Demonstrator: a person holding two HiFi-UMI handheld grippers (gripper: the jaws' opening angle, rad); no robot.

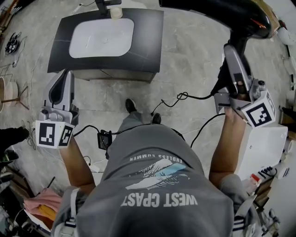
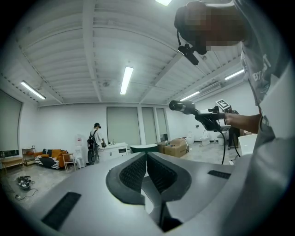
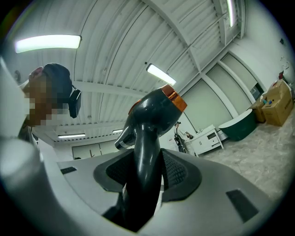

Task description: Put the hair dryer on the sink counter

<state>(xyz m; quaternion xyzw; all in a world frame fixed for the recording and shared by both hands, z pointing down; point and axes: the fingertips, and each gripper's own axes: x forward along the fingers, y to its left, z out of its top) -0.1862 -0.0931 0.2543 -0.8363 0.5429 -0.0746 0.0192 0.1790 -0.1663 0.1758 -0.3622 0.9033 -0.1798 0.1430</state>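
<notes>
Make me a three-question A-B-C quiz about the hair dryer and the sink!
1. Where is the black hair dryer with the orange ring? A on the floor; B between the right gripper's fingers; C in a box.
2. What colour is the basin in the dark sink counter? A white; B red; C green.
3. The left gripper's fingers are: A wide apart; B around a towel; C together, empty.
Answers: B, its handle is clamped between the fingers; A, the bowl shows white against the dark top; C, the fingers meet with nothing between.
</notes>
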